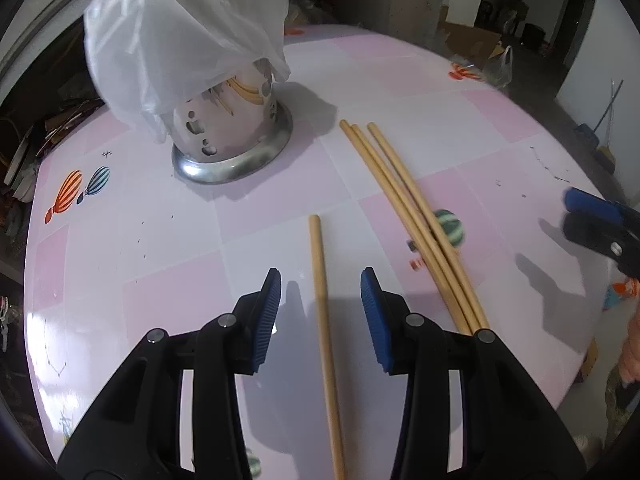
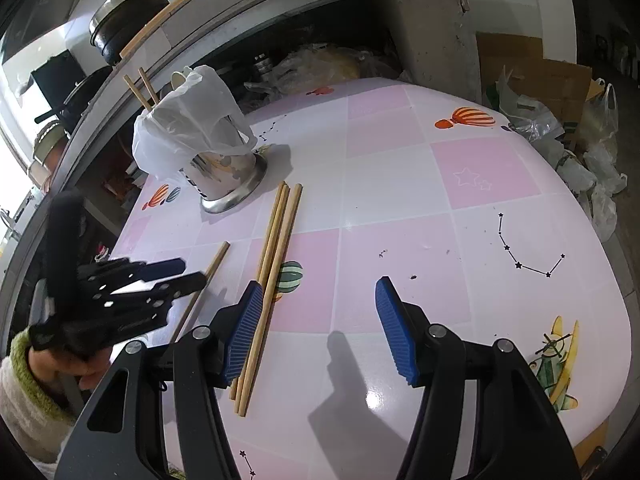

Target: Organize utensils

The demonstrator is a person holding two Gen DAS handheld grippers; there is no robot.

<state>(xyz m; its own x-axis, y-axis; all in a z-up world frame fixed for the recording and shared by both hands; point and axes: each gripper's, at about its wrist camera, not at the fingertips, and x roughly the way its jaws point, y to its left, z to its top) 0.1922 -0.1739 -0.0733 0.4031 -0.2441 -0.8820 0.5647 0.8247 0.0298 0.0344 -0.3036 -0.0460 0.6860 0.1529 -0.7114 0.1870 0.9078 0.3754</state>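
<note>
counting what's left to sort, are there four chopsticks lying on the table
Yes: a single chopstick lies between the left gripper's open jaws, and a group of three lies to its right.

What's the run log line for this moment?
left gripper: open, straddling single chopstick on table | right gripper: open, empty | three chopsticks: loose | holder: bag-draped

A home kitchen: pots (image 2: 120, 20) on the counter, chopstick holder (image 2: 224, 176) on the tablecloth (image 2: 440, 220).
</note>
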